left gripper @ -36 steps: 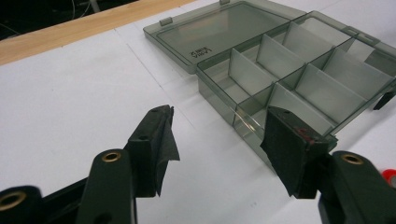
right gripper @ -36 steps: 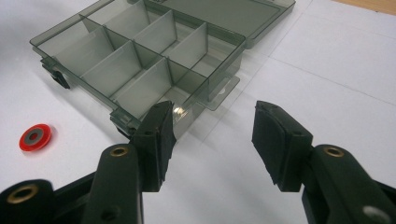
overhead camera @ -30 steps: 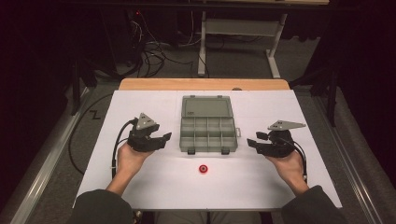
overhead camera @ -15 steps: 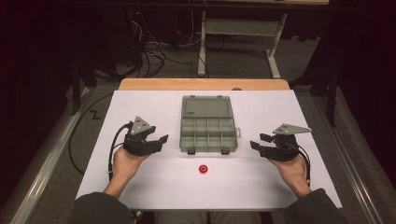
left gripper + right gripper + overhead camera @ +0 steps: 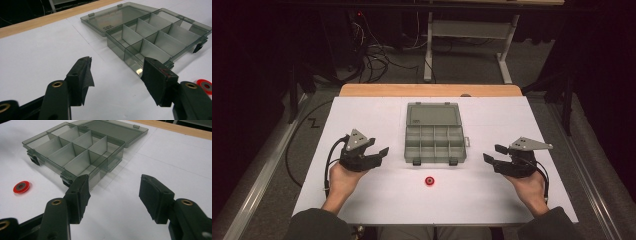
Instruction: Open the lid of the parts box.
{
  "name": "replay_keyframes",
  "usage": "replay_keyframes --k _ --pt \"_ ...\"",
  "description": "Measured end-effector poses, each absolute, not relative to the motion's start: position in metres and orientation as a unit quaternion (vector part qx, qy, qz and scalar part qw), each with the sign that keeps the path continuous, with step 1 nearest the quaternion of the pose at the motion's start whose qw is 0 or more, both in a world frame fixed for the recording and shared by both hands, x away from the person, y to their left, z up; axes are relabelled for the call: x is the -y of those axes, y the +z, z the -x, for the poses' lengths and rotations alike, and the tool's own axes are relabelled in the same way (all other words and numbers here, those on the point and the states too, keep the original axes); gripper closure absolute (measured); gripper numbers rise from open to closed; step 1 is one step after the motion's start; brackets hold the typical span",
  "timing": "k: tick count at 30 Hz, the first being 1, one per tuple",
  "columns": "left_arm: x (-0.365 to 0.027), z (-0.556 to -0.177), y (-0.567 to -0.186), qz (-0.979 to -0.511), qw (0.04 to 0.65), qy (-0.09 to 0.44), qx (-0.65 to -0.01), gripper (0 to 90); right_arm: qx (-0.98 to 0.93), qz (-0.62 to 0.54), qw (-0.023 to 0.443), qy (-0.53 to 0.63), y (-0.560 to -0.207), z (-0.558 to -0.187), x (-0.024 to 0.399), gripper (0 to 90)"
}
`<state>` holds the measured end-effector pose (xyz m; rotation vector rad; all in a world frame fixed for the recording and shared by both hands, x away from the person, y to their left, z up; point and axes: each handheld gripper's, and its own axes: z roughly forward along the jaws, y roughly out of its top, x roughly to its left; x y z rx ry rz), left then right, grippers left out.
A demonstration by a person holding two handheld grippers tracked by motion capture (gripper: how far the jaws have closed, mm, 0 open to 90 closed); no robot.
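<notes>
A smoky transparent compartment box (image 5: 435,145) lies open in the middle of the white table, its lid (image 5: 433,114) flat behind it and its cells empty. In front of it sits a small red ring (image 5: 429,181). My left gripper (image 5: 381,154) hovers left of the box, open and empty, and in the left gripper view (image 5: 116,72) it faces the box (image 5: 155,37) and the ring (image 5: 205,85). My right gripper (image 5: 493,153) is to the right of the box, and its jaws have just been opening with nothing between them. The right gripper view (image 5: 113,192) shows the box (image 5: 75,152) and the ring (image 5: 21,187).
The white sheet (image 5: 362,120) covers the table, with a wooden strip (image 5: 427,90) along the far edge. Beyond it are a metal stand (image 5: 467,30) and cables (image 5: 377,55) on the dark floor.
Both hands have drifted slightly outward and toward the near edge. The right gripper's jaws stand wider apart. The box and the ring have not moved.
</notes>
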<state>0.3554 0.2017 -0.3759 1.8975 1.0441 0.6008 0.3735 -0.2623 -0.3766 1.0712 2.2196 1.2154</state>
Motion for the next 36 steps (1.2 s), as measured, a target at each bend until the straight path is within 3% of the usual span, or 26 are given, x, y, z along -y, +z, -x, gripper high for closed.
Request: replay_keyframes --k 36 --pt "-0.218 -0.33 -0.392 -0.728 0.464 0.255 -0.435 39.2 -0.75 -0.385 0.23 0.487 -0.394 -0.343 0.299 39.0"
